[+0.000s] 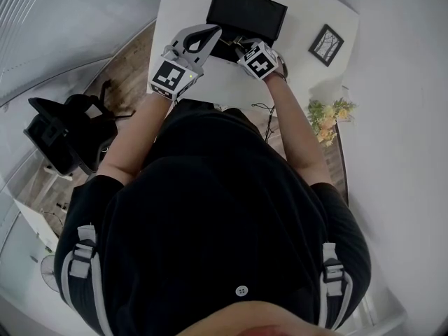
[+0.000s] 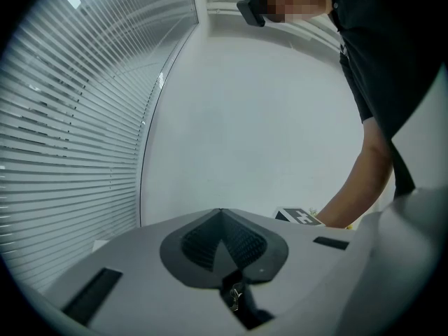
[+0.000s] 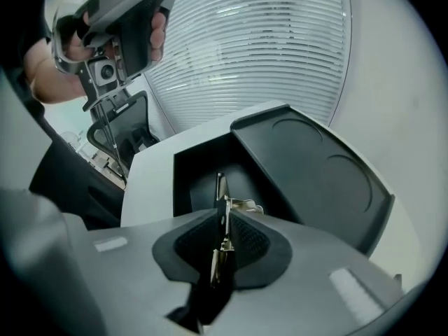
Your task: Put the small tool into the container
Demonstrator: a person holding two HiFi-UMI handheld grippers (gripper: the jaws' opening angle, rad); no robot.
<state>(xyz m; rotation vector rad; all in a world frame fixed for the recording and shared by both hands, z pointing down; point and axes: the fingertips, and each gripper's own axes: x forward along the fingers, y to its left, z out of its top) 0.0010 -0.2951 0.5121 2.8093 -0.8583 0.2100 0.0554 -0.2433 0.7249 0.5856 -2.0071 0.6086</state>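
A black container (image 1: 246, 9) stands open on the white table (image 1: 189, 5); in the right gripper view its hollow (image 3: 203, 170) lies just past my jaws, with its lid (image 3: 315, 166) tipped back to the right. My right gripper (image 3: 222, 212) is shut on a small metal tool (image 3: 221, 191) that sticks out upright over the container's opening. In the head view, that right gripper (image 1: 243, 45) is at the container's front edge. My left gripper (image 1: 208, 36) is beside it to the left, shut with nothing visible between the pads, and tilted up toward the wall (image 2: 222, 215).
A framed picture (image 1: 326, 44) and a bunch of flowers (image 1: 327, 114) sit at the table's right side. A thin cable (image 1: 264, 108) lies near the front edge. A black office chair (image 1: 66, 135) stands on the floor to the left. Window blinds (image 2: 63, 117) run along the left.
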